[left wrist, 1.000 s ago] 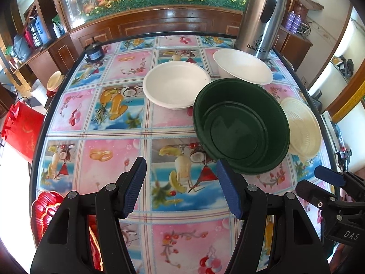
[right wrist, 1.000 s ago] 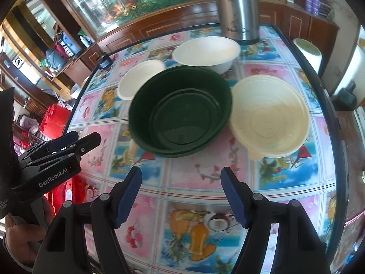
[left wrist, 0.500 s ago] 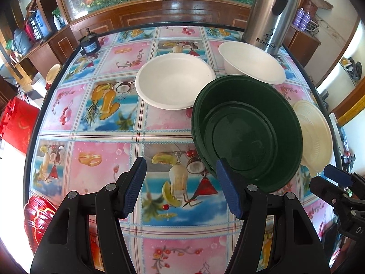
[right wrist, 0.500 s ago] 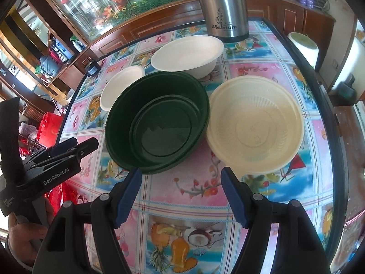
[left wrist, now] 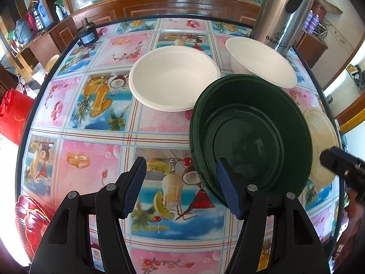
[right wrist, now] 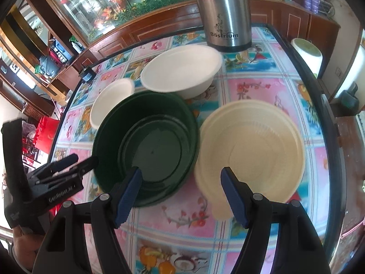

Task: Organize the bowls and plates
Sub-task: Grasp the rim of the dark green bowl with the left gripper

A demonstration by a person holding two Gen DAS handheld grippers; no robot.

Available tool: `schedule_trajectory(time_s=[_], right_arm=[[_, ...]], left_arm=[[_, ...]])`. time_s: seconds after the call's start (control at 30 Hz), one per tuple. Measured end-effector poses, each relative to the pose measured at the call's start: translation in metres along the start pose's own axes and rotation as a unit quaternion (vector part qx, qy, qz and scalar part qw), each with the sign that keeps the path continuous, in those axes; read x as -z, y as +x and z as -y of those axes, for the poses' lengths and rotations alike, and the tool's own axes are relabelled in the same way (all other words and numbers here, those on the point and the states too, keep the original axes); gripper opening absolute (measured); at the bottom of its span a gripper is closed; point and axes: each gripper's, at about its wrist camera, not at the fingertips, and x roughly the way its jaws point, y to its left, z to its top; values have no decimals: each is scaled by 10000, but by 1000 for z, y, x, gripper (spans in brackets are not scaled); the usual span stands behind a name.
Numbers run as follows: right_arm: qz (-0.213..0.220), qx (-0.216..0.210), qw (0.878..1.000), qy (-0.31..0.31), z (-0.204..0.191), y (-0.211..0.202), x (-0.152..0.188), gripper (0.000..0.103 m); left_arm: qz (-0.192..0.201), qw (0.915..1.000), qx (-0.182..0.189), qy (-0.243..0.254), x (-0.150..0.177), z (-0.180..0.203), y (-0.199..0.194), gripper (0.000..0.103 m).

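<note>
Since a second ago both grippers have come closer to the dishes: the green bowl (left wrist: 251, 134) now fills more of each view, and the left gripper (left wrist: 180, 182) has its right-hand finger (left wrist: 228, 191) over the bowl's near rim, where earlier it hung short of it. The right gripper (right wrist: 180, 191) has drifted so that its left finger overlaps the green bowl's near edge and its right finger overlaps the near rim of the cream bowl (right wrist: 251, 150). Both keep their fingers spread wide with nothing between the pads.

The table (left wrist: 95, 141) is covered with a bright cloth of fruit squares. Left of the green bowl lies a broad bare stretch of cloth, running to the dark table edge. Right of the green bowl the cream bowl sits just beside it, near the table's right edge, with little spare room there. Behind the green bowl stand two white bowls (left wrist: 173, 77), one to its back left and one straight behind, the latter just before a steel flask (right wrist: 225, 13).

The green bowl is dark, glossy, round and deep, upright and empty, with stepped rings on its floor. The cream bowl is ribbed, pale and also empty.
</note>
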Motion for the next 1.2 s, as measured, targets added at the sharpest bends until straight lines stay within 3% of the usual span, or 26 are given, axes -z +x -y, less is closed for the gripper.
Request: schedule_trajectory(time_s=[0.37, 0.6, 0.7, 0.93, 1.13, 1.2], right_arm=[[-93, -269, 9981, -555, -5, 23, -40, 71], [-381, -337, 9953, -829, -6, 48, -63, 52], [-529, -253, 9932, -1009, -8, 58, -68, 50], [-733, -302, 9905, -1120, -7, 68, -69, 23], [-750, -319, 9913, -1033, -3, 65, -67, 15], [-749, -336, 9917, -990, -2, 65, -65, 15]], left_arm=[[-153, 9996, 38, -215, -7, 2, 14, 64], [-241, 9990, 73, -356, -9, 3, 19, 64], [-319, 9989, 51, -354, -9, 4, 23, 64], [-461, 9978, 185, -437, -5, 6, 32, 64], [-483, 9978, 310, -337, -3, 10, 35, 63], [-477, 9978, 365, -294, -3, 12, 34, 58]])
